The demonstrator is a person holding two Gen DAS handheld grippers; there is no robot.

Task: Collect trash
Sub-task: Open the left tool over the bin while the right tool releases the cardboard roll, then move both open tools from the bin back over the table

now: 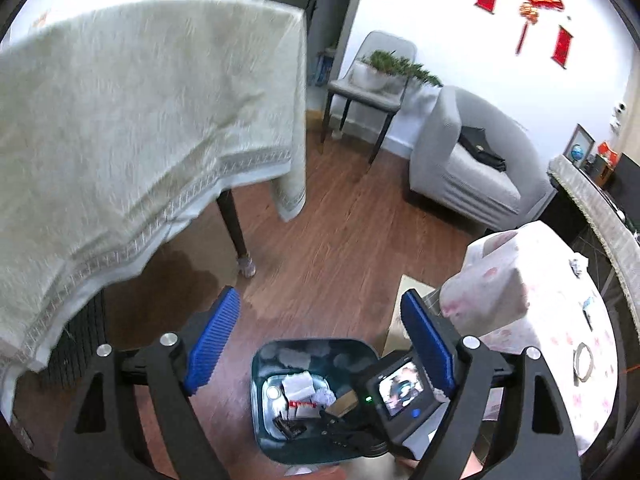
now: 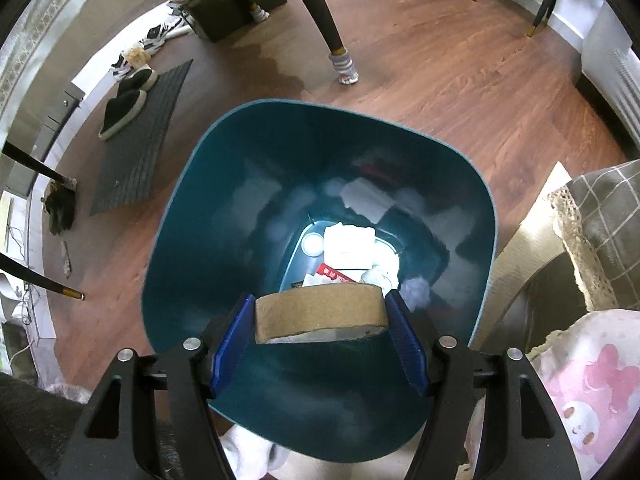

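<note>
1. Above a teal trash bin (image 2: 192, 216) on a wood floor (image 2: 440, 92), the right gripper (image 2: 322, 316) points steeply down, its blue pads pressed against both sides of a spent cardboard tape roll (image 2: 320, 306) that hangs over the bin's open mouth.
2. Paper scraps (image 2: 348, 244) and a red-printed wrapper (image 2: 336, 274) already lie at the bottom of the bin, directly beneath the roll.
3. Seen from the left wrist, the left gripper (image 1: 320, 344) stands with jaws wide apart and nothing between them, higher up and aimed across the room toward a cloth-draped table (image 1: 140, 120); the bin (image 1: 316, 348) shows below it.
4. The step in hand appears to be dropping the roll. Done well, that means keeping the roll centred inside the rim, well clear of the near wall, then parting the jaws fully so the roll falls free instead of catching on a pad.
5. The empty left gripper looks ready to seek the next piece of trash.
</note>
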